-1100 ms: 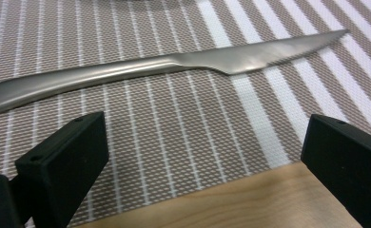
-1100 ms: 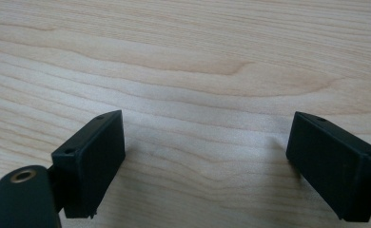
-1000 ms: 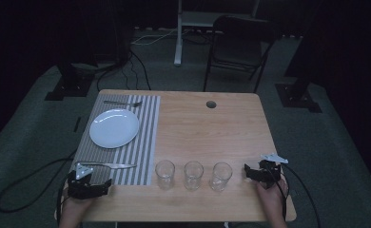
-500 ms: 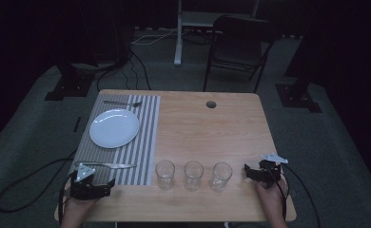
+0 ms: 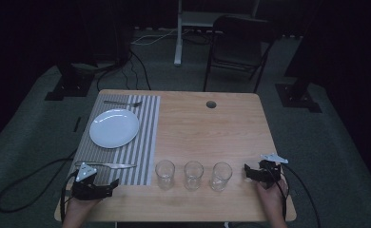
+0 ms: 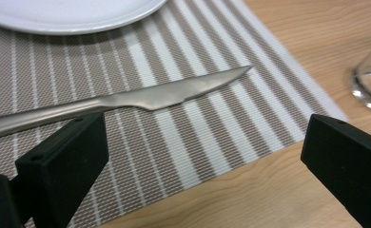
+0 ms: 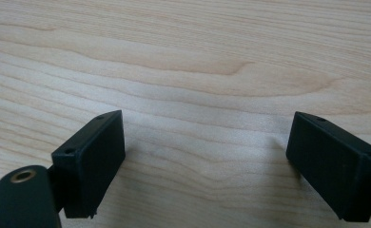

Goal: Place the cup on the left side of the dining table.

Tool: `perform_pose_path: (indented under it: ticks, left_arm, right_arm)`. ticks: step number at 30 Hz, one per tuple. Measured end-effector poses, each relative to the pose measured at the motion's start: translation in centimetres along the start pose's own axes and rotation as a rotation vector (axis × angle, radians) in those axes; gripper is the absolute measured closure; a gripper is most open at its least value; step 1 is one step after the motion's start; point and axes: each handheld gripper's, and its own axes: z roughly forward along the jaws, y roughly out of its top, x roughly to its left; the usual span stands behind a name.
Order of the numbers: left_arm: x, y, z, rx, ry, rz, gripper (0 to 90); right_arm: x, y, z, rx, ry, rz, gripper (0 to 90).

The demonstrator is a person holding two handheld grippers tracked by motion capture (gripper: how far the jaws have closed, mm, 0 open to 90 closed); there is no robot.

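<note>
Resting on the tabletop (image 5: 198,128) at 7 o'clock, the left hand-held gripper (image 6: 202,156) stands wide open and empty just short of the knife (image 6: 141,97) on the striped placemat (image 6: 183,137), while the right hand-held gripper (image 7: 205,161), at 5 o'clock beside three glasses (image 5: 193,175), is likewise wide open and empty.
</note>
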Motion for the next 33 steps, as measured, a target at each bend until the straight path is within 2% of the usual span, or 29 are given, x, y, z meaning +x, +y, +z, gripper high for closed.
perform_pose_path:
  ticks: [1, 3, 5, 7, 11, 12, 13, 15, 16, 19, 20, 21, 22, 25, 31, 33]
  left_arm:
    - [-0.1, 0.1, -0.1, -0.003, -0.014, 0.004, 2.5]
    - [-0.4, 0.2, -0.2, -0.015, 0.005, 0.02, 2.5]
    - [-0.6, 0.3, -0.2, -0.026, 0.002, 0.026, 2.6]
    - [-0.6, 0.4, -0.2, -0.021, -0.022, 0.026, 2.6]
    - [-1.2, 0.7, -0.2, -0.02, -0.033, 0.041, 2.6]
    - [-1.3, 0.8, -0.2, -0.014, -0.047, 0.042, 2.6]
    - [-1.5, 0.9, -0.2, -0.023, -0.035, 0.048, 2.6]
    - [-1.7, 1.0, -0.4, -0.03, -0.068, 0.046, 2.6]
    - [-1.9, 1.1, -0.4, -0.041, -0.062, 0.041, 2.6]
    - [-2.4, 1.5, -0.6, -0.05, -0.087, 0.053, 2.6]
    - [-2.5, 1.6, -0.6, -0.051, -0.096, 0.058, 2.6]
    - [-2.7, 1.7, -0.6, -0.057, -0.087, 0.067, 2.6]
    - [-2.9, 1.9, -0.6, -0.051, -0.106, 0.075, 2.6]
    - [-3.3, 2.1, -0.5, -0.034, -0.128, 0.092, 2.7]
    - [-4.1, 2.6, -0.6, -0.05, -0.15, 0.121, 2.7]
    - [-4.3, 2.9, -0.7, -0.058, -0.174, 0.13, 2.7]
  right_arm:
    - [0.0, 0.0, 0.0, 0.0, 0.0, 0.0, 12.4]
    - [0.0, 0.0, 0.0, 0.0, 0.0, 0.0, 12.3]
    - [0.0, 0.0, 0.0, 0.0, 0.0, 0.0, 12.3]
    - [0.0, 0.0, 0.0, 0.0, 0.0, -0.001, 12.4]
    - [0.0, 0.0, 0.0, 0.0, 0.0, -0.001, 12.4]
    - [0.0, 0.0, 0.0, 0.0, 0.0, 0.0, 12.3]
    - [0.0, 0.0, 0.0, 0.0, 0.0, 0.0, 12.4]
    - [0.0, 0.0, 0.0, 0.0, 0.0, 0.0, 12.3]
    - [0.0, 0.0, 0.0, 0.0, 0.0, 0.0, 12.4]
    - [0.0, 0.0, 0.0, 0.0, 0.0, 0.0, 12.4]
    - [0.0, 0.0, 0.0, 0.0, 0.0, 0.001, 12.3]
    - [0.0, 0.0, 0.0, 0.0, 0.0, 0.0, 12.3]
    - [0.0, 0.0, 0.0, 0.0, 0.0, 0.0, 12.3]
    - [0.0, 0.0, 0.0, 0.0, 0.0, 0.0, 12.4]
    - [0.0, 0.0, 0.0, 0.0, 0.0, 0.0, 12.3]
    - [0.0, 0.0, 0.0, 0.0, 0.0, 0.0, 12.4]
